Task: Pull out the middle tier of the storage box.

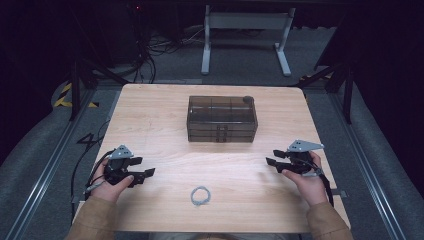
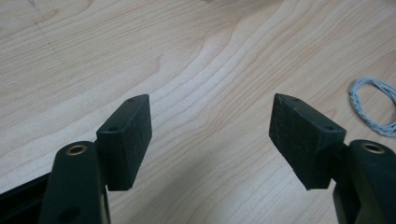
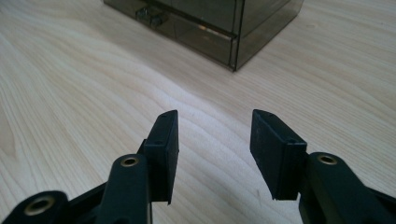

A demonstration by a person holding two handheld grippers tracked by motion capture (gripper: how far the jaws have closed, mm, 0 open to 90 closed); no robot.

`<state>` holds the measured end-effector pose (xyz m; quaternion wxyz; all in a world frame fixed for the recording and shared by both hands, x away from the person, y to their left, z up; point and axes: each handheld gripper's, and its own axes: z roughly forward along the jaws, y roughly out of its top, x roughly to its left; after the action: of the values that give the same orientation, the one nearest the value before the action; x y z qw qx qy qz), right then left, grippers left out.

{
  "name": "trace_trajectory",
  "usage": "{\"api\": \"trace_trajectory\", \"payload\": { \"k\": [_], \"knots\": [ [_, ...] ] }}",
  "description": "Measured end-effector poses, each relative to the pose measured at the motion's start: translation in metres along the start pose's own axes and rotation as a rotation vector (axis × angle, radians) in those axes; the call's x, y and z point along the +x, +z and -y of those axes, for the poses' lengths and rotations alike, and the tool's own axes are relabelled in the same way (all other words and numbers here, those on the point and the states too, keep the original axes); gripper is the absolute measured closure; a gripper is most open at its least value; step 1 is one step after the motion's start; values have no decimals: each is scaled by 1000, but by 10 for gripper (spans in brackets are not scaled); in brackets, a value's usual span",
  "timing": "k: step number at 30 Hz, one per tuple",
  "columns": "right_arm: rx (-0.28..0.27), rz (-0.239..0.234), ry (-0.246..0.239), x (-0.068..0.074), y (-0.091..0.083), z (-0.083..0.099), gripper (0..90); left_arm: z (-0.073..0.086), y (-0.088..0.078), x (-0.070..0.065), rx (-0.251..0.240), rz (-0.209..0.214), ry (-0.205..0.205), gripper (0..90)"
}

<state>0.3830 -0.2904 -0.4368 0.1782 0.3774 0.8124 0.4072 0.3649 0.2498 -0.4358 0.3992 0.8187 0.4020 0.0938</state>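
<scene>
The small twisted cord ring (image 1: 200, 196) lies flat on the worktop (image 1: 165, 107) at six o'clock, between my two hands and nearer to my left tool (image 1: 146, 167). In the left gripper view I see the ring (image 2: 373, 105) at about three o'clock from the pads, apart from them. I judge that the ring is thin and light, so if I come down too flat the pads may only push it along the wood, or pinch one strand and let it slip. The smoky transparent drawer box (image 1: 222, 119) stands at twelve o'clock, well apart; its small front handles (image 3: 148, 16) could be missed or the box pushed away.

My left tool is released, jaws wide, holding nothing. My right tool (image 1: 270, 157) is also released, jaws apart, over bare wood.
</scene>
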Motion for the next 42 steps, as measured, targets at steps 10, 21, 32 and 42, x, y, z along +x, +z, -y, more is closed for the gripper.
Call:
{"api": "trace_trajectory", "payload": {
  "k": [10,21,32,42],
  "knots": [
    [-18,8,-60,5,-3,-4,510,0,-1,-3,42,-2,3,346],
    [-48,14,-107,12,-1,-9,587,2,-3,-4,26,-7,20,351],
    [-12,104,-215,24,1,-28,575,5,3,-6,26,19,25,352],
    [-42,129,-252,30,1,-36,591,4,2,-6,22,19,30,351]
  ]
}}
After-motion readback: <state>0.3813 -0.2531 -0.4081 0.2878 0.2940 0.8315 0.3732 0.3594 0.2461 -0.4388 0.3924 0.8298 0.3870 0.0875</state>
